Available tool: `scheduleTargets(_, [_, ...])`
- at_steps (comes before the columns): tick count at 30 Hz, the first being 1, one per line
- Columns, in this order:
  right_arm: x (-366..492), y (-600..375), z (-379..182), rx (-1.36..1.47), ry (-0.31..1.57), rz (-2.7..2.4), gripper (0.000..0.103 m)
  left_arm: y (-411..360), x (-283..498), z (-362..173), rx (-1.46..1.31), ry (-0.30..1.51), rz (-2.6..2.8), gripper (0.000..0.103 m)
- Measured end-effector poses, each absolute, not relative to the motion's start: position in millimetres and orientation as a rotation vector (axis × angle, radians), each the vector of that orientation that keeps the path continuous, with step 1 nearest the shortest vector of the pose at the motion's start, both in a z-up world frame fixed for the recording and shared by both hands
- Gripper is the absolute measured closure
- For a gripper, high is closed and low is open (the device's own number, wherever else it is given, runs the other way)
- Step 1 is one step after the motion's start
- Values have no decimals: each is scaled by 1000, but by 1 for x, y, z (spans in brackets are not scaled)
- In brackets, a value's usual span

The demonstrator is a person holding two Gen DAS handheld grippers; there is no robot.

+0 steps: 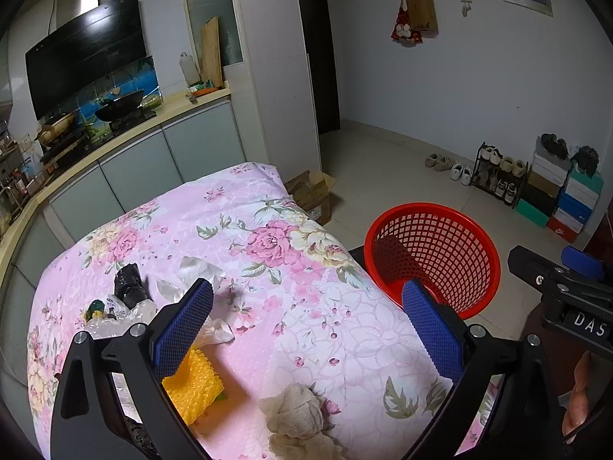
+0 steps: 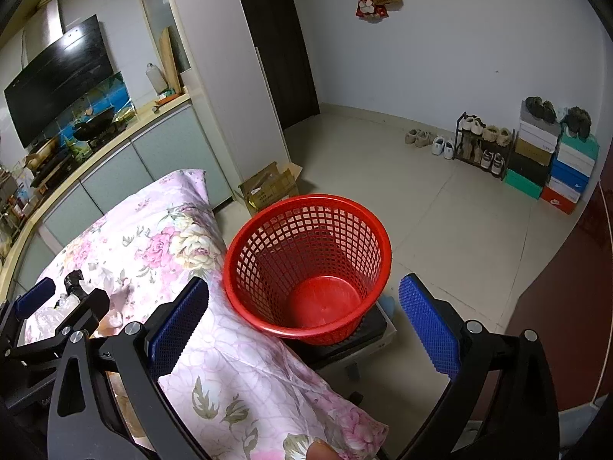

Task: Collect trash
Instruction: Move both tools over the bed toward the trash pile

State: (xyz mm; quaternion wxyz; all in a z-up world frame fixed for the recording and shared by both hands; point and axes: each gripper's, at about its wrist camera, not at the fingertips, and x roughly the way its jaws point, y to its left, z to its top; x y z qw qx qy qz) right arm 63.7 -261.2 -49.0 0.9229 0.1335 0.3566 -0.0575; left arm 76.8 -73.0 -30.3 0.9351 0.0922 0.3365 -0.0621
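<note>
Kitchen counter and range hood fill the upper left of both views; tiled floor and a shoe rack (image 2: 483,145) sit at right. Desk under a pink floral cloth (image 1: 237,230) carries the trash, lower left of the left wrist view: black crumpled bag (image 1: 130,285), clear plastic wrappers (image 1: 199,268), yellow bubble wrap (image 1: 195,387), beige rag (image 1: 299,418). Red mesh basket (image 2: 306,264) stands empty just beside the desk edge, centre of the right wrist view. Left gripper (image 1: 306,326): fingers spread wide, holding nothing. Right gripper (image 2: 302,326): fingers spread wide, holding nothing
</note>
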Motion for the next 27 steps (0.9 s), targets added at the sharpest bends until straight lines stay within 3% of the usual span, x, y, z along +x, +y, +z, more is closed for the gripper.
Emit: scheduleTargets(27, [62,-268,-56,286,747,-127,7,-80,79,-40,191,727,-146,7])
